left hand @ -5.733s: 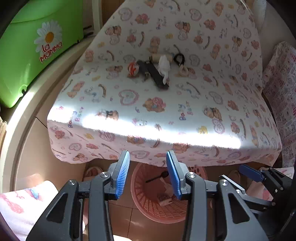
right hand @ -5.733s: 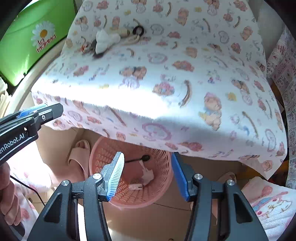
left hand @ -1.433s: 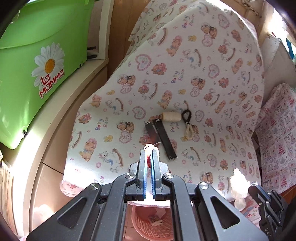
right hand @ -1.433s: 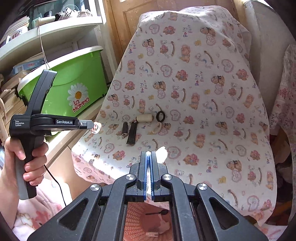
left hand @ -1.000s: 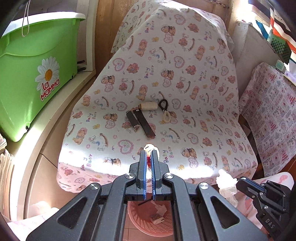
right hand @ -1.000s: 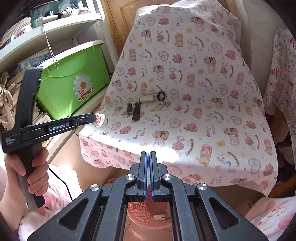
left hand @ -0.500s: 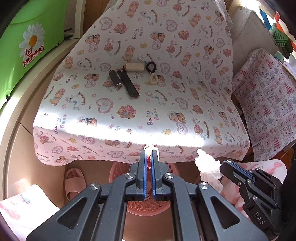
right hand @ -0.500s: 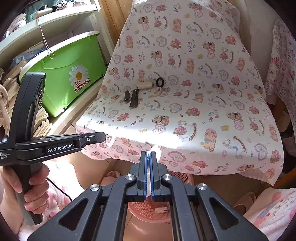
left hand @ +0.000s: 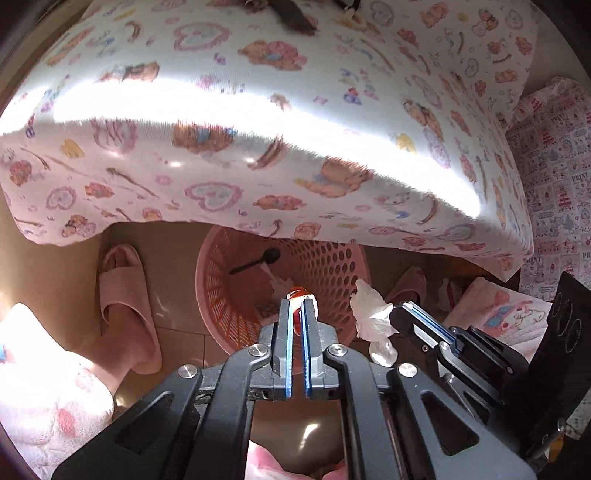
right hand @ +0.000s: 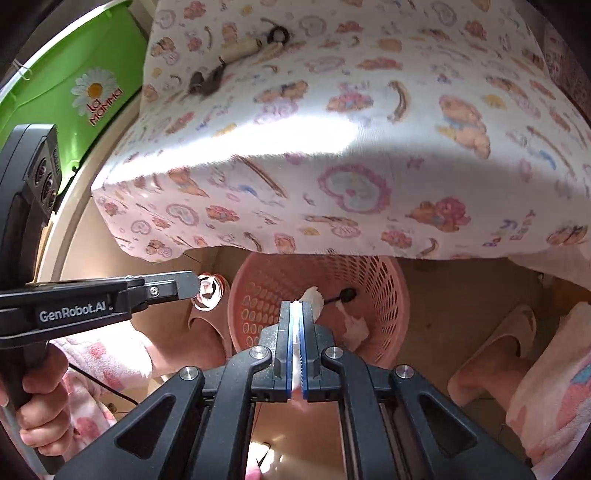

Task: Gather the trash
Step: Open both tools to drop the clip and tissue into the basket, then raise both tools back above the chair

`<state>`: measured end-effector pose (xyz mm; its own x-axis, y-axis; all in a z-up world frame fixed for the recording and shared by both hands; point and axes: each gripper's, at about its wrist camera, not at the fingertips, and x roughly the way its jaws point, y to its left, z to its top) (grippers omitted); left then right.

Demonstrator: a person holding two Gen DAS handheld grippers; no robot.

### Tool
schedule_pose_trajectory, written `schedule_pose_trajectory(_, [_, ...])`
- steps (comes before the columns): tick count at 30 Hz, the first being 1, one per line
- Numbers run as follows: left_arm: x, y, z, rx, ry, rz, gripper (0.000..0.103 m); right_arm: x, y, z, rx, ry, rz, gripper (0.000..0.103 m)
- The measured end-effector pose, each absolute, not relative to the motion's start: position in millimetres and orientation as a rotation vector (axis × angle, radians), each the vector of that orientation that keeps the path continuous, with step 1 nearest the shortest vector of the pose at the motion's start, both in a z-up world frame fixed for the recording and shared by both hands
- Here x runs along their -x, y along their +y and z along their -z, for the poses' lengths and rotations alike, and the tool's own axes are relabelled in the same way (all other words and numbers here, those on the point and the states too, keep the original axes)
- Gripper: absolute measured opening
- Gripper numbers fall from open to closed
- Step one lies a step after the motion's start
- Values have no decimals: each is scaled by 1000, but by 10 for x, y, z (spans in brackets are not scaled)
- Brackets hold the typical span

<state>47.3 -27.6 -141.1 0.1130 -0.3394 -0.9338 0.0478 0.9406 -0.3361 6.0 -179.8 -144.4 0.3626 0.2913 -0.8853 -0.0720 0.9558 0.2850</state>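
A pink perforated basket stands on the floor under the front edge of the patterned cloth. It holds a black spoon and paper scraps. My left gripper is shut on a small red and white wrapper, above the basket's near rim. My right gripper is shut on a crumpled white tissue above the basket. The tissue and the right gripper also show in the left wrist view, and the wrapper in the right wrist view.
Dark strips, a cork-like roll and a black ring lie on the cloth farther back. Pink slippers flank the basket. A green bin stands at the left. A printed cloth hangs at the right.
Both grippers, still shut on their trash, have dropped from above the cloth and moved forward over the pink basket below its edge.
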Motion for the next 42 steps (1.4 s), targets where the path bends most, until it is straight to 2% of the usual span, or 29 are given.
schedule_pose_trajectory(8, [-516,-336,1824,273,1546,223,4,-182,-1831,1780,-221,1283,-179,3])
schedule_pose_trajectory(10, [-502,-322,1854,273,1555,216,11,-192,-1830,1807,-223,1296,-170,4])
schedule_pose_trajectory(12, [-490,-322,1838,267,1555,209,26,-198,-1878,1835,-240,1315,-162,10])
schedule_pose_trajectory(13, [-484,-318,1829,258,1552,203,30,-203,-1905,1850,-252,1321,-157,17])
schedule_pose_trajectory(14, [-472,-310,1816,245,1549,191,39,-215,-1932,1857,-260,1321,-147,22])
schedule_pose_trajectory(15, [-464,-302,1801,225,1547,167,45,-217,-1955,1856,-262,1319,-134,23])
schedule_pose_trajectory(17, [-454,-263,1766,203,1541,126,49,-227,-1988,1844,-264,1315,-122,24])
schedule_pose_trajectory(18, [-446,-244,1751,207,1539,122,56,-229,-2002,1834,-269,1313,-122,26])
schedule_pose_trajectory(20, [-443,-200,1715,228,1540,132,61,-228,-2027,1803,-281,1304,-117,37])
schedule_pose_trajectory(22, [-440,-169,1647,239,1523,141,63,-202,-2046,1735,-281,1285,-113,43])
schedule_pose_trajectory(27, [-456,-161,1328,197,1381,149,71,-157,-2038,1334,-206,1168,-115,47])
schedule_pose_trajectory(30, [-422,-151,1079,159,1254,151,80,-67,-2018,1011,-124,1038,-88,61])
schedule_pose_trajectory(32, [-401,-135,937,152,1192,170,82,-13,-1998,832,-65,955,-70,72])
schedule_pose_trajectory(35, [-362,-76,741,125,1085,149,82,50,-1987,617,-13,849,-49,83])
schedule_pose_trajectory(42, [-273,-63,297,-22,803,64,82,50,-1994,283,38,736,-75,83])
